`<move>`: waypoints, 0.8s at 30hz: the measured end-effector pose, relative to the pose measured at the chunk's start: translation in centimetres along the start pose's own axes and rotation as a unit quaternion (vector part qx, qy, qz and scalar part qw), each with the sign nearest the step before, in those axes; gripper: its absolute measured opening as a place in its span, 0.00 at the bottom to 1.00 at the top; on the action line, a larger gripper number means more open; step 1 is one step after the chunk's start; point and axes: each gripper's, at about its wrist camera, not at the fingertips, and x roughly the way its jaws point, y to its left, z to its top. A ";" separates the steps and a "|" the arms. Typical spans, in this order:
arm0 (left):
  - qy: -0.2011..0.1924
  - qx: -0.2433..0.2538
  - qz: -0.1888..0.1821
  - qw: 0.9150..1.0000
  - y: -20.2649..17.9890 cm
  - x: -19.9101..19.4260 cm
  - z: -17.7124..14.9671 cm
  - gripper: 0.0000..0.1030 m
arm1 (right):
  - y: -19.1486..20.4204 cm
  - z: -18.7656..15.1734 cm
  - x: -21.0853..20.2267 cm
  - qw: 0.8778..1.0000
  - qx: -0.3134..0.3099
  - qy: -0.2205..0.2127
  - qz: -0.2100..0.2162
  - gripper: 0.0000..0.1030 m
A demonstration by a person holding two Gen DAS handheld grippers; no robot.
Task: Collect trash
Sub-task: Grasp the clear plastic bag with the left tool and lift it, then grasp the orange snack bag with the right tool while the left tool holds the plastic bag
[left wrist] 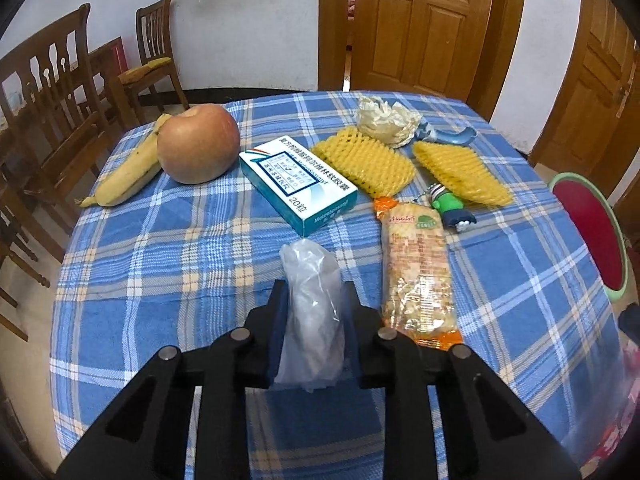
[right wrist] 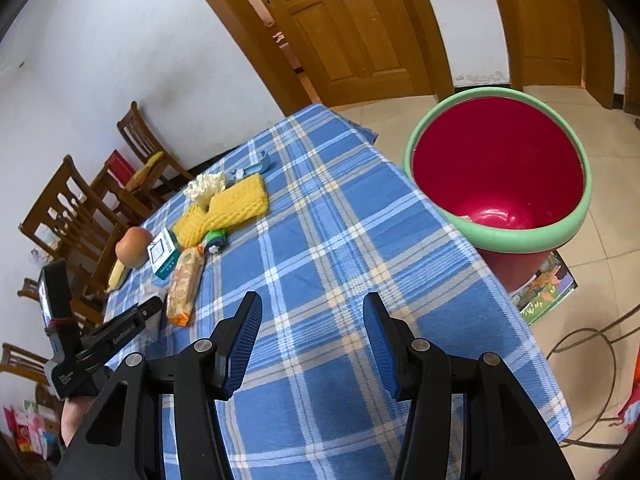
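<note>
Partly hidden, plastic bag (left wrist: 312,312) fills left gripper (left wrist: 314,296).

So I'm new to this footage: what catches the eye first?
The left gripper closed on a crumpled clear plastic bag at the near edge of the blue plaid tablecloth. Beyond it lie an apple and yellow foam nets; the red bin stands beside the table.

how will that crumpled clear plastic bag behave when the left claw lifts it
The clear plastic bag looks thin and crumpled, so probably floppy and very light. The left claw squeezes it, so it likely compresses; the glossy film may slip.
</note>
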 end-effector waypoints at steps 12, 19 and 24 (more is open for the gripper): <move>-0.042 -0.034 -0.031 0.998 1.7 -3.7 0.1 0.25 | 4.7 0.7 2.0 0.998 -0.054 0.016 0.013 0.52; -0.056 -0.055 -0.024 0.997 3.7 -4.8 -0.2 0.25 | 8.7 0.3 4.0 0.995 -0.084 0.037 0.034 0.52; -0.053 -0.069 -0.015 0.996 5.4 -4.8 -0.6 0.25 | 11.7 -0.4 6.2 0.992 -0.108 0.056 0.042 0.52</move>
